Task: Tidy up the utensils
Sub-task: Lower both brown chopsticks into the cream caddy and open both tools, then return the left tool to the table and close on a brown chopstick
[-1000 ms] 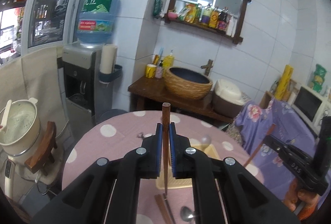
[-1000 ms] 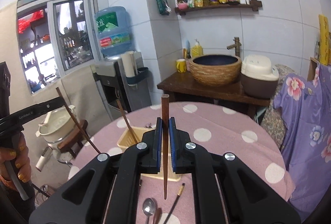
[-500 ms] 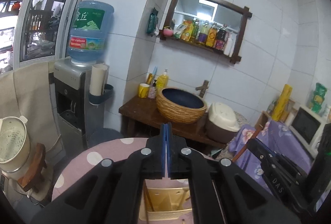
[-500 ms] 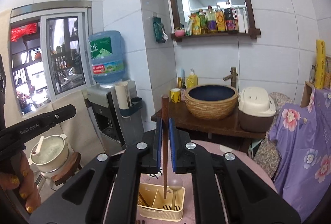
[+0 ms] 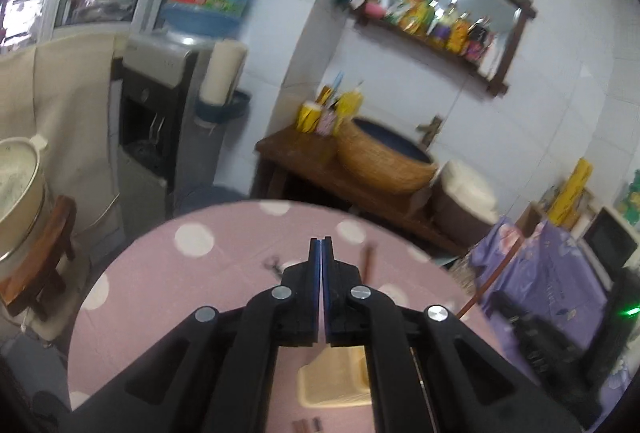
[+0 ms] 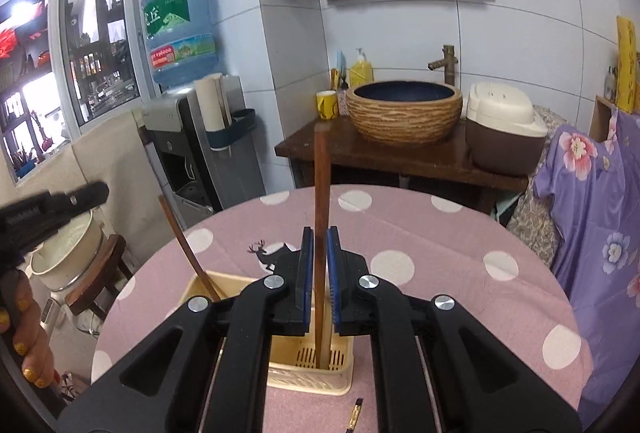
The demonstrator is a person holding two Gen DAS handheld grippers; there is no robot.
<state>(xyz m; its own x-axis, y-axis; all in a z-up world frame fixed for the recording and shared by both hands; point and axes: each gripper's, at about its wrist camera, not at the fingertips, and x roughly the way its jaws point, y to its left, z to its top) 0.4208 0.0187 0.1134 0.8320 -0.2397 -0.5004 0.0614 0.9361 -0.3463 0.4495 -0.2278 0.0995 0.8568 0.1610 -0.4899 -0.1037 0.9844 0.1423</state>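
Lowered and tilted since half a second ago, the left gripper (image 5: 321, 249) hangs empty with fingers pressed together over the yellow utensil basket (image 5: 332, 381), while the right gripper (image 6: 316, 253) (jaws slightly parted) flanks a brown chopstick (image 6: 321, 209) standing in that basket (image 6: 308, 373).

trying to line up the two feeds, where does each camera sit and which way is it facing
Left wrist: on the left gripper, looking across the pink dotted table toward the water dispenser; its closed black fingers show, holding nothing.
Right wrist: on the right gripper, facing the basin; its fingers flank a brown chopstick standing in the yellow caddy; the left gripper enters at left.
Both share table, caddy, basin, dispenser.
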